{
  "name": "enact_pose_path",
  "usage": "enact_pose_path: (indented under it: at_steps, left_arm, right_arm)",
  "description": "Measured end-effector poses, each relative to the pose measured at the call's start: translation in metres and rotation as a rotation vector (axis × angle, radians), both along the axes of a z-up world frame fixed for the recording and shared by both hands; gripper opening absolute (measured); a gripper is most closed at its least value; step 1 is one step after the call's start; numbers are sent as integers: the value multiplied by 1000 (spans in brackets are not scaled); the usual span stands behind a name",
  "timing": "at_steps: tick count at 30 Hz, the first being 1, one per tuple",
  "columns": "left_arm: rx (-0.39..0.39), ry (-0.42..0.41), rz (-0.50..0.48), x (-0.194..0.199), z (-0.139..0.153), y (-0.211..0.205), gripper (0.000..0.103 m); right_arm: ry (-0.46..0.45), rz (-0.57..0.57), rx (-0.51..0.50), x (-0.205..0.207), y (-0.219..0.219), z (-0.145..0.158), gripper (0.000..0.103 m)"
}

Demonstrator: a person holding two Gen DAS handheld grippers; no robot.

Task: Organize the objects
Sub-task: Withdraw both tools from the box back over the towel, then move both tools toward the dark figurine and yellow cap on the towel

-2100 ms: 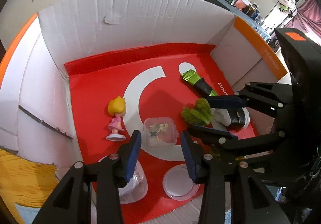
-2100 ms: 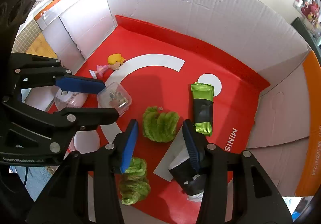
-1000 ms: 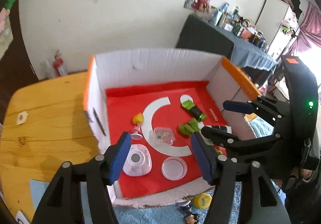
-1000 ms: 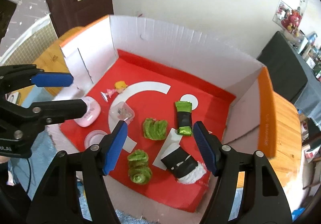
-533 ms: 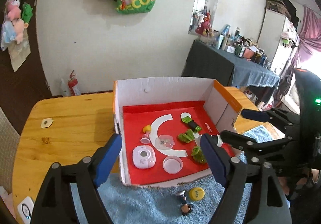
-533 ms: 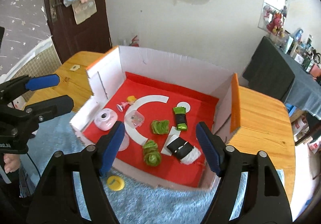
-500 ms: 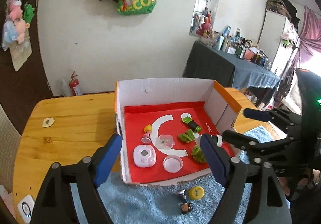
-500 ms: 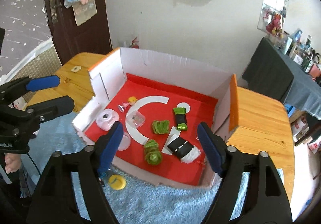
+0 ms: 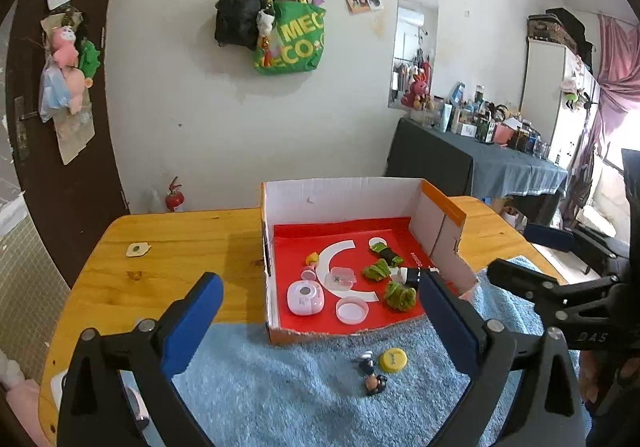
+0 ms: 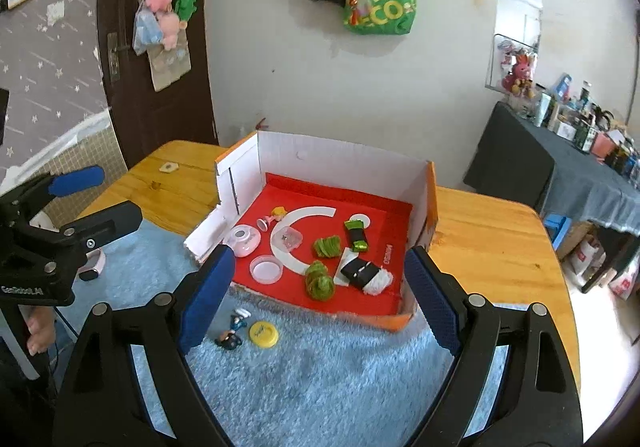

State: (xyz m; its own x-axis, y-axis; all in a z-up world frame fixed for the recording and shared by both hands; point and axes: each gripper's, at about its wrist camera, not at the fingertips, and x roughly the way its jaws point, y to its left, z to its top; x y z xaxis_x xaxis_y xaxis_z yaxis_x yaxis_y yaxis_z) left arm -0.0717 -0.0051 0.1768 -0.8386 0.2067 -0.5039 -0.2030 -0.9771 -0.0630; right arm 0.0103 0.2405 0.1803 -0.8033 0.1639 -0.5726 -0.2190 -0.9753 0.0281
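Observation:
A cardboard box [image 9: 340, 199] [image 10: 332, 167] with a red floor stands on the table. In it lie a pink round device [image 9: 305, 299], a clear lid [image 9: 352, 309], a small clear case [image 9: 340, 278], a blonde doll [image 9: 311, 261], two green fuzzy pieces [image 9: 398, 295], a green-black packet [image 9: 385, 251] and a black-white bundle [image 10: 366, 274]. In front of the box, on the blue rug, lie a small figurine [image 9: 370, 369] [image 10: 234, 329] and a yellow cap [image 9: 393, 360] [image 10: 263, 333]. My left gripper [image 9: 318, 327] and right gripper [image 10: 318, 299] are both wide open and empty, held back above the rug.
The wooden table [image 9: 168, 247] carries a blue fluffy rug [image 9: 280, 387]. A small tag [image 9: 137, 249] lies on the wood at left. A pink-white gadget [image 10: 93, 267] lies on the rug's left edge. A dark-clothed side table [image 9: 472, 167] with clutter stands behind.
Both grippers have pulled far back and up from inside the box, and their jaws have spread wider. The figurine and yellow cap on the rug have come into view.

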Motion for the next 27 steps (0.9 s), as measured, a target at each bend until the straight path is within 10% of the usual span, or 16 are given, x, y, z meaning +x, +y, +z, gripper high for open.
enact_pose_path:
  at_steps: [27]
  left_arm:
    - [62,-147,55,35,-101,3,103]
  right_arm:
    - [-40,-103,-46,40,-14,-86,97]
